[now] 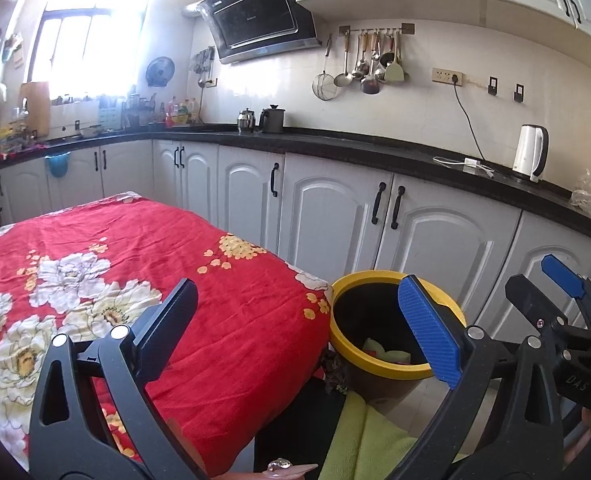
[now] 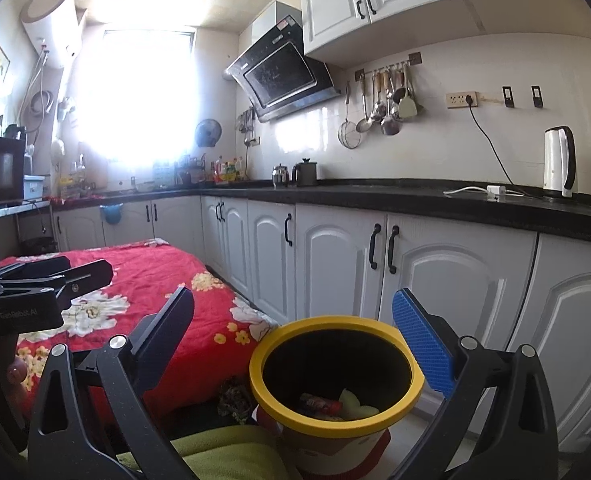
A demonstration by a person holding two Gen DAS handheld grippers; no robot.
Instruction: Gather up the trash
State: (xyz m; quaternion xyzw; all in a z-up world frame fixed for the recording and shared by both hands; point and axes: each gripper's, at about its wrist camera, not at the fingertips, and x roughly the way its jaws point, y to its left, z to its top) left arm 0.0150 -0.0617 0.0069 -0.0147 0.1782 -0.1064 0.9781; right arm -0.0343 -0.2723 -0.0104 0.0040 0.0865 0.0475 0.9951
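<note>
A trash bin with a yellow rim [image 2: 411,396] [image 1: 379,368] stands on the floor beside the table. Inside it lie green scraps [image 2: 357,408] and a red wrapper [image 2: 319,403]. My right gripper [image 2: 295,344] is open and empty, held just above the bin's mouth. My left gripper [image 1: 301,332] is open and empty, over the table's near right edge next to the bin. The right gripper also shows in the left wrist view [image 1: 551,292], and the left gripper in the right wrist view [image 2: 47,280].
The table carries a red flowered cloth [image 1: 143,248]. White cabinets [image 2: 447,280] under a black counter [image 1: 367,152] run behind the bin. A white kettle [image 1: 529,154] stands on the counter. Green cloth [image 1: 359,440] lies below, near me.
</note>
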